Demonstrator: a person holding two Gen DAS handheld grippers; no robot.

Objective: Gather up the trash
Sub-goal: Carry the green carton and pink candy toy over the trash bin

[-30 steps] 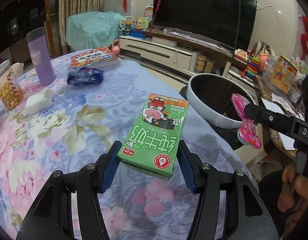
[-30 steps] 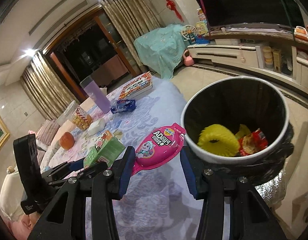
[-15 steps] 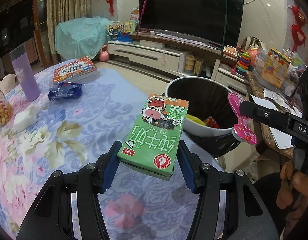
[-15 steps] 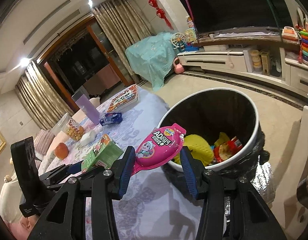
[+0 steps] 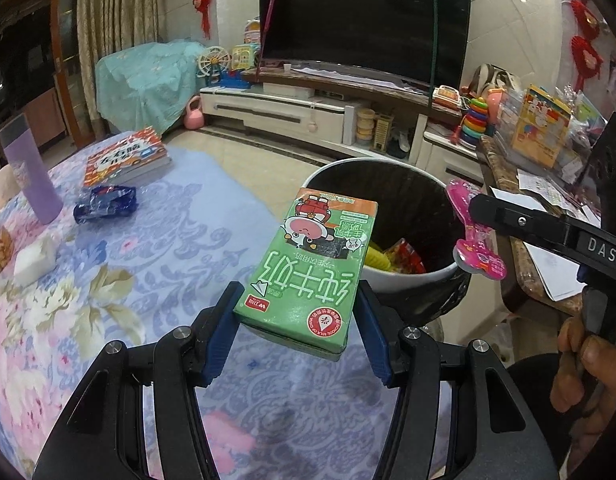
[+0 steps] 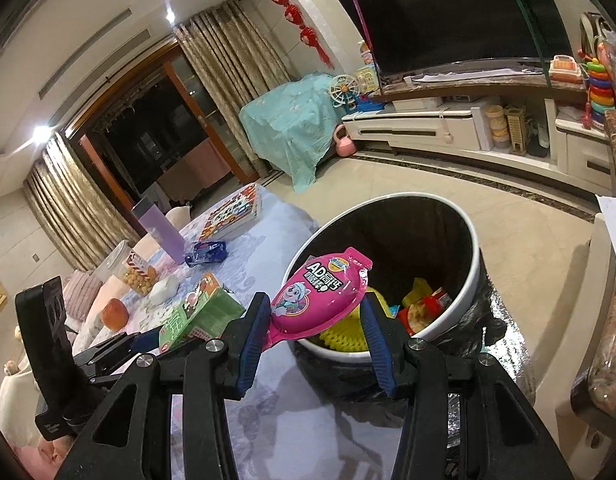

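Observation:
My left gripper (image 5: 298,332) is shut on a green milk carton (image 5: 312,266) and holds it above the table's edge, just short of the white-rimmed trash bin (image 5: 412,276). The carton also shows in the right wrist view (image 6: 196,314). My right gripper (image 6: 316,340) is shut on a pink snack packet (image 6: 318,294) and holds it over the near rim of the bin (image 6: 474,264). The packet also shows in the left wrist view (image 5: 474,236). The bin holds yellow and red trash (image 6: 422,306). A crumpled blue wrapper (image 5: 106,204) lies on the table.
The floral tablecloth (image 5: 108,280) carries a purple cup (image 5: 28,172), a picture book (image 5: 126,158), a white block (image 5: 34,260) and a jar of snack balls (image 6: 138,272). A TV stand (image 5: 300,116) lies beyond. A cluttered counter (image 5: 548,200) stands right of the bin.
Both grippers have moved toward the bin with their loads. The bin now looms closer and its contents show more. The right gripper's packet has moved over the bin's near rim.

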